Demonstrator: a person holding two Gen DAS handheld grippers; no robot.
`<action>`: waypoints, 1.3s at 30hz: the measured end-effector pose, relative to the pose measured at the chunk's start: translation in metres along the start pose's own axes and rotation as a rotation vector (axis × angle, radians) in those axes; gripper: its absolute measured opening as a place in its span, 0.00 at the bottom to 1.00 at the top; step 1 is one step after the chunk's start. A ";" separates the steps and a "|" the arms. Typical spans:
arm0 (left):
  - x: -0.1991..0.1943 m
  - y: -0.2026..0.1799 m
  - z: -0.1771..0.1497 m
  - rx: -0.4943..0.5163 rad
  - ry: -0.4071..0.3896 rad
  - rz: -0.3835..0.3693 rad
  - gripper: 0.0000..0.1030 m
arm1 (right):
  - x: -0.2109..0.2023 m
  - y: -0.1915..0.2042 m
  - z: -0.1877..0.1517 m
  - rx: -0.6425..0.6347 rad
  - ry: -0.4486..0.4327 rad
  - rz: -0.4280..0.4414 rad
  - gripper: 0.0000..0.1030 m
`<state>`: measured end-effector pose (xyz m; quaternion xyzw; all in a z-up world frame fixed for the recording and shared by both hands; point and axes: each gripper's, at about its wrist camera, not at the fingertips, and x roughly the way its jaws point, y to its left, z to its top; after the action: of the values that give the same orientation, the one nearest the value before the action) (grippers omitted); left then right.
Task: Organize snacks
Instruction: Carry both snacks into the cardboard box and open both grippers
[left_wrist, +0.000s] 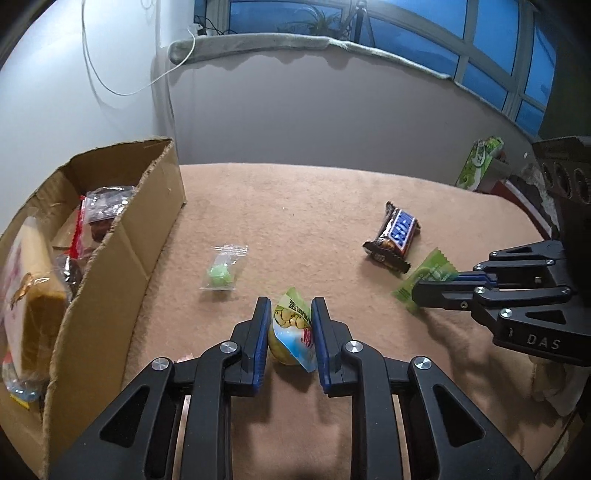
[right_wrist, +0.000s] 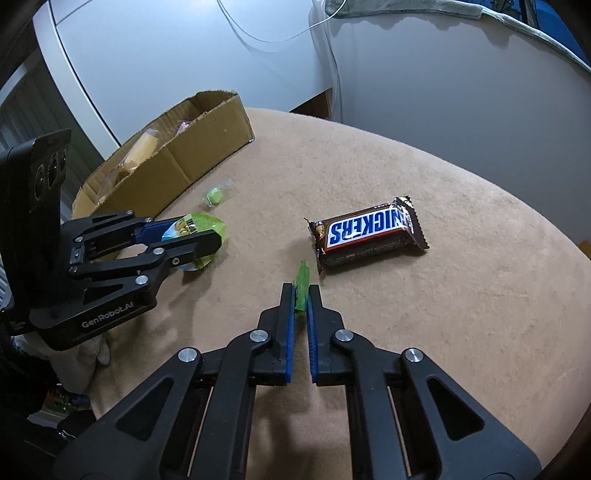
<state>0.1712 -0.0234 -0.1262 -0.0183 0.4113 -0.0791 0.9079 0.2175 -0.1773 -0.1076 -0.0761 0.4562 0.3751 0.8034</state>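
Both my grippers tilt down at the surface (left_wrist: 295, 206): left gripper (left_wrist: 289, 314) clamps a jelly cup (left_wrist: 291, 328), right gripper (right_wrist: 301, 295) pinches a green sachet (right_wrist: 302, 286) (edge-on), beside the Snickers (right_wrist: 369, 232).

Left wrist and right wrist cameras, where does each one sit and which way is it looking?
Left wrist: on the left gripper, angled down along its fingers at a jelly cup it clamps; right gripper at right.
Right wrist: on the right gripper, angled down at a green candy wrapper it pinches; left gripper at left.
Shared: Snickers bar, cardboard box, tan cloth.
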 end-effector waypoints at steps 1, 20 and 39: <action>-0.003 -0.001 0.000 -0.002 -0.005 -0.005 0.20 | -0.002 0.000 0.000 0.002 -0.004 0.000 0.05; -0.102 0.057 -0.011 -0.138 -0.178 -0.001 0.20 | -0.057 0.020 0.007 0.041 -0.110 0.034 0.05; -0.111 0.133 -0.028 -0.214 -0.198 0.106 0.20 | -0.037 0.111 0.093 -0.099 -0.158 0.119 0.05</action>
<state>0.0951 0.1260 -0.0751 -0.1008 0.3263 0.0156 0.9397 0.1949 -0.0751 -0.0008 -0.0588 0.3759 0.4491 0.8084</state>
